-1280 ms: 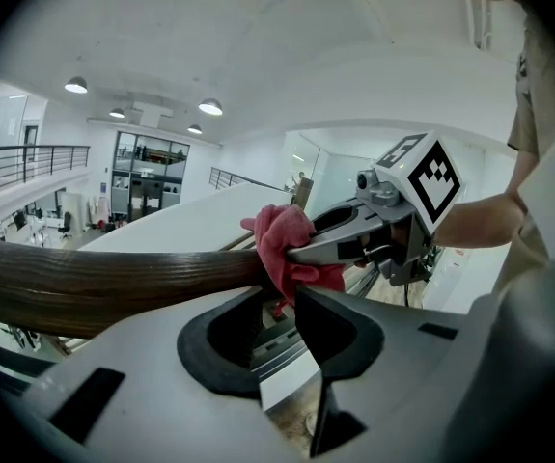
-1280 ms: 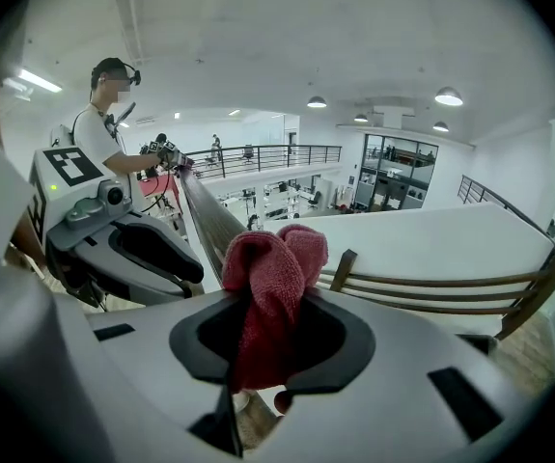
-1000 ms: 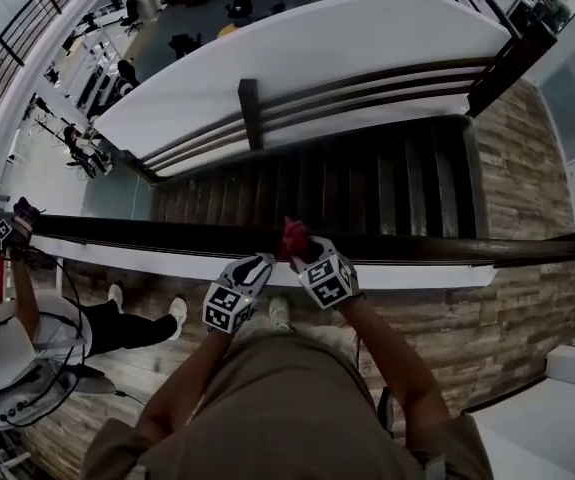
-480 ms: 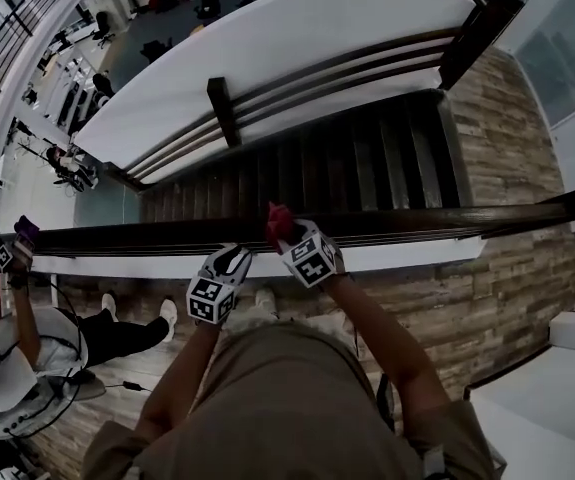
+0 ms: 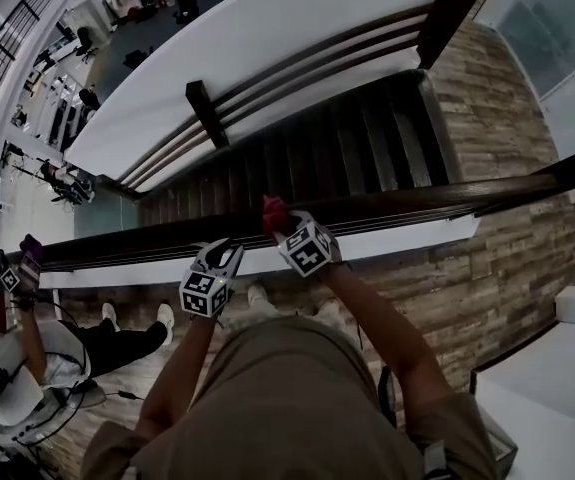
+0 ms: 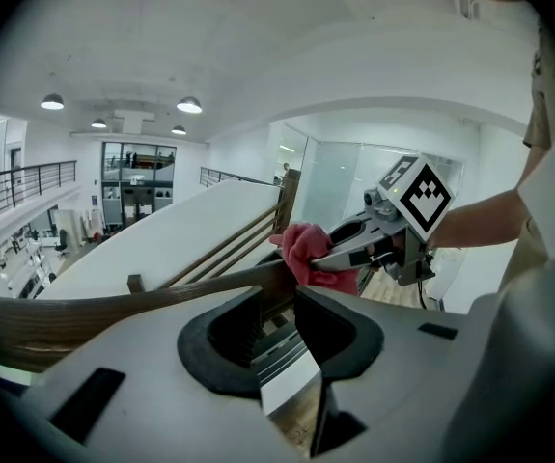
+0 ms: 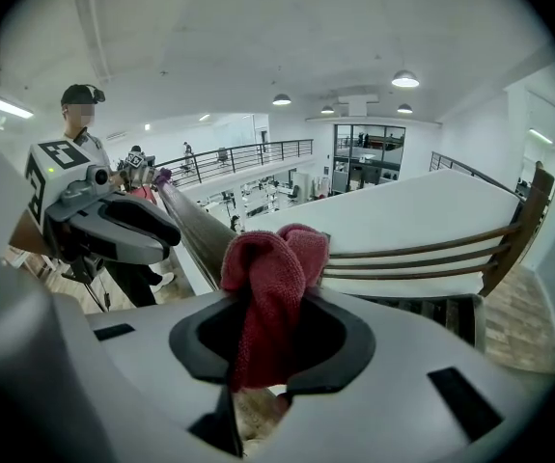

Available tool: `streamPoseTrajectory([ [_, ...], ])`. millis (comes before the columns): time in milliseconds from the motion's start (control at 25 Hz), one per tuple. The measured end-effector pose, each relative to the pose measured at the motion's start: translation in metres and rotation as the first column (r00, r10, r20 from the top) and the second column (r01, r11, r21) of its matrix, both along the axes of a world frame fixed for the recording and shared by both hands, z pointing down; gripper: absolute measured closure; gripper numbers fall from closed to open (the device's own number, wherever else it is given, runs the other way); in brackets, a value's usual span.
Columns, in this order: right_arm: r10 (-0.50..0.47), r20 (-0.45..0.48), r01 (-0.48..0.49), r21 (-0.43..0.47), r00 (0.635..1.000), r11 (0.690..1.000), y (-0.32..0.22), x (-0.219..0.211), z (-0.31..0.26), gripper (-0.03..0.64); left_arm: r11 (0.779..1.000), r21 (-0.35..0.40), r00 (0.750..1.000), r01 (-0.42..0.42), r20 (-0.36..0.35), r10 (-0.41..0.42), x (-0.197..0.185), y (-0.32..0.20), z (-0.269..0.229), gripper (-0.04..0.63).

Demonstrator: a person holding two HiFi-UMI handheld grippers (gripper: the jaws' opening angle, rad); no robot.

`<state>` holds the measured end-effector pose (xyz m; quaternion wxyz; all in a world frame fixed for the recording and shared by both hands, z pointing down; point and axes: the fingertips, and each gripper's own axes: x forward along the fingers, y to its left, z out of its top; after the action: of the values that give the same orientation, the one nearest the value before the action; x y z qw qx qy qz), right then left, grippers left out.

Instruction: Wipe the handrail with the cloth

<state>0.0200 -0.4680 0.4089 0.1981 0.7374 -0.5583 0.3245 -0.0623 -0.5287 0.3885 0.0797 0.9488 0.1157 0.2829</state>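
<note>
Here the red cloth (image 5: 271,210) sits bunched on top of the dark wooden handrail (image 5: 417,208), roughly midway along the stretch in view. The right gripper (image 5: 283,228) has its jaws closed on the cloth, which fills the gap between them, bulges out past the tips and hangs down inside. Just to its left, the left gripper (image 5: 223,252) has its jaws a little apart with nothing between them. Its tips point at the near edge of the rail, over the white ledge (image 5: 397,242) that runs below it; whether they touch the wood cannot be told. Beyond the rail a dark staircase (image 5: 347,158) drops away, bordered on its far side by a second railing (image 5: 267,88) and a broad white wall. Far along the rail to the left, another person (image 5: 17,368) holds grippers up to it.
</note>
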Motion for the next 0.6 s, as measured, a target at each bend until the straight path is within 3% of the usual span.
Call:
streamPoseTrajectory([
  [120, 0.002, -0.002, -0.002, 0.007, 1.0, 1.0, 0.034, 0.016, 0.005, 0.515, 1.0, 0.009, 1.0, -0.009, 0.002, 0.009, 0.018, 0.036, 0.004, 0.477],
  [400, 0.012, -0.002, -0.012, 0.002, 1.0, 1.0, 0.047, 0.017, -0.005, 0.515, 1.0, 0.019, 1.0, -0.021, 0.01, 0.02, 0.019, 0.052, -0.009, 0.477],
  [600, 0.052, 0.001, -0.052, 0.019, 0.999, 0.998, 0.098, 0.042, -0.005, 0.515, 0.999, 0.031, 0.999, -0.04, 0.019, 0.04, 0.034, 0.098, -0.003, 0.477],
])
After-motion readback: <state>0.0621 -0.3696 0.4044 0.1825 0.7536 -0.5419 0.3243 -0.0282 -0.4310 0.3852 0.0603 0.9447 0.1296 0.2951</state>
